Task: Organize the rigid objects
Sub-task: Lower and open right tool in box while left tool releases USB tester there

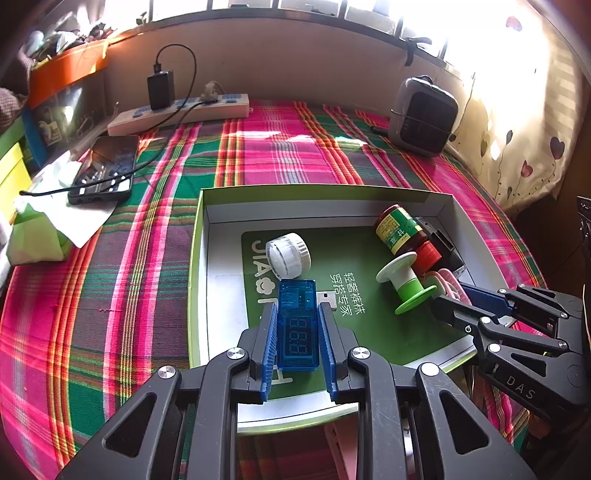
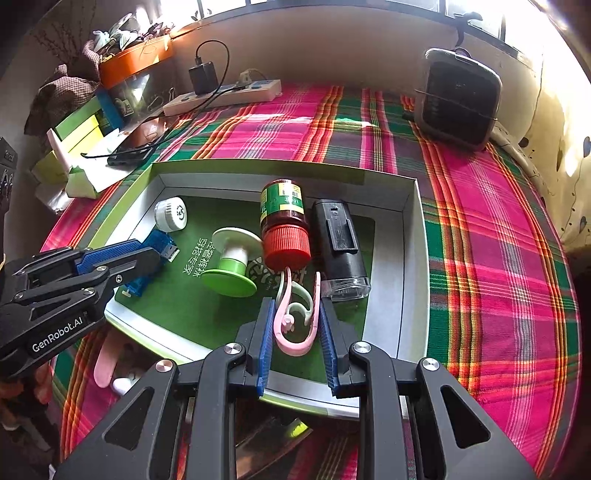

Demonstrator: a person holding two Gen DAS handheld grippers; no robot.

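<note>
— Where is everything relative to the box [image 2: 413,236]?

— Inside it. My left gripper [image 1: 298,325] is clamped on the blue USB meter [image 1: 297,325] near its left wall; my right gripper [image 2: 297,321] pinches the pink clip [image 2: 295,345] just below the red-capped bottle [image 2: 282,221].

Sunlit window [image 1: 369,11] behind plaid tablecloth [image 1: 295,147]

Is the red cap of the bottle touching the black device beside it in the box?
Cannot tell. In the right wrist view the red cap and the black device sit very close, but neither contact nor a gap shows plainly.
</note>
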